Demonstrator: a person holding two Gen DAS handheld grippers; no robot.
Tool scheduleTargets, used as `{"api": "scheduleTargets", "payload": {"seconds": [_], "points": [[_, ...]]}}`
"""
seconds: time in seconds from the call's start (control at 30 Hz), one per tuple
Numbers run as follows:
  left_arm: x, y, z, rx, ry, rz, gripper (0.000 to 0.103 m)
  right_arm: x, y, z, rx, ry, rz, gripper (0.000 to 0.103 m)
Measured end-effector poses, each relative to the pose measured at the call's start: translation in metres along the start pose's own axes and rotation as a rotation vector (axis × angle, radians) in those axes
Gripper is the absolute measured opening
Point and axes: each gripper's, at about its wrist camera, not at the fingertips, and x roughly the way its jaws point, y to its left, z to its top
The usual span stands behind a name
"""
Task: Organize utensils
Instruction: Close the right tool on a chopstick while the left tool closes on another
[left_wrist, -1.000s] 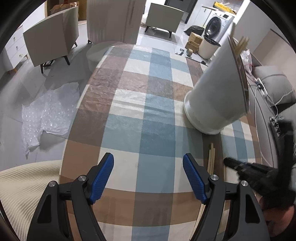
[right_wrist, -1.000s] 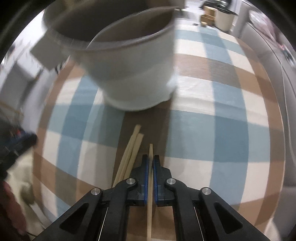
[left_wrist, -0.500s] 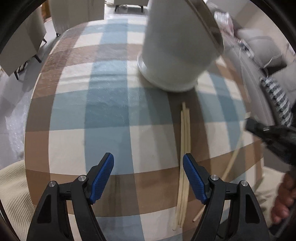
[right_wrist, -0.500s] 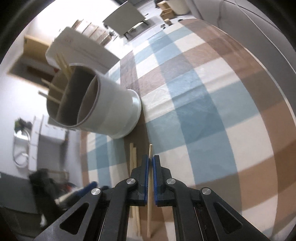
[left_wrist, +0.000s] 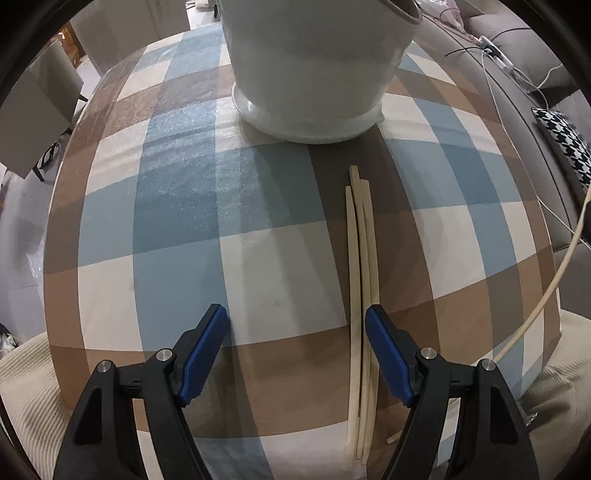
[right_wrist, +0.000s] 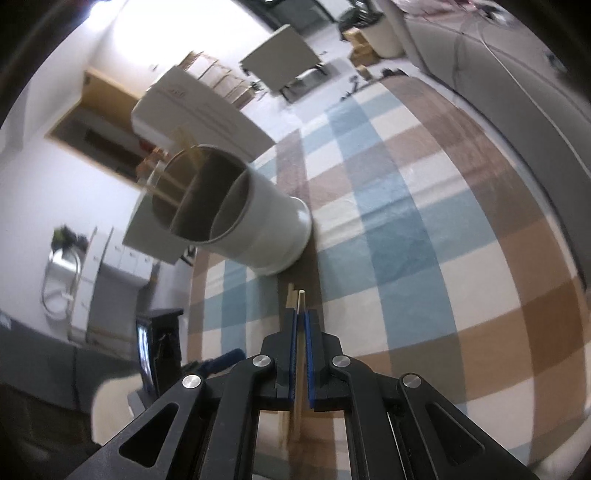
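Three pale wooden chopsticks (left_wrist: 360, 277) lie side by side on the checked tablecloth, in front of a white round utensil holder (left_wrist: 314, 74). My left gripper (left_wrist: 295, 332) hangs open above the cloth, its right pad right beside the chopsticks and nothing between its pads. My right gripper (right_wrist: 300, 314) is shut on a single chopstick (right_wrist: 301, 295), held above the table. That chopstick also shows as a pale curved stick (left_wrist: 546, 295) at the right edge. The holder (right_wrist: 258, 229) has divided compartments, and several chopsticks (right_wrist: 173, 177) stand in its far one.
The blue, brown and cream checked cloth (left_wrist: 177, 206) covers the table. A grey sofa with cables and a houndstooth cushion (left_wrist: 565, 144) runs along the right. Cream ribbed fabric (left_wrist: 26, 376) lies at the near edge. A chair (right_wrist: 284, 55) and cupboards stand beyond.
My left gripper has moved over to the lying chopsticks and tipped further down. My right gripper has lifted its chopstick off the table and rolled, so the holder's opening now shows.
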Motion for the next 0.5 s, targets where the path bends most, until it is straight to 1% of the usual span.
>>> {"api": "scheduleTargets", "payload": {"seconds": [0.13, 0.17, 0.3, 0.43, 0.5], "points": [[0.001, 0.002, 0.003, -0.015, 0.001, 0.015, 0.073, -0.005, 0.001, 0.002, -0.024, -0.014, 0.011, 0.003], [0.001, 0.001, 0.003, -0.012, 0.004, 0.04, 0.074, -0.006, 0.0, 0.003, -0.028, -0.02, 0.007, 0.003], [0.003, 0.003, 0.01, -0.048, 0.008, 0.034, 0.074, -0.005, -0.006, 0.005, -0.006, -0.02, 0.013, 0.003], [0.006, -0.004, 0.022, -0.024, 0.008, 0.055, 0.073, -0.004, -0.009, 0.007, 0.005, -0.017, 0.022, 0.003], [0.01, -0.01, 0.028, -0.01, 0.022, 0.065, 0.073, -0.005, -0.009, 0.008, 0.003, -0.025, 0.025, 0.003]]}}
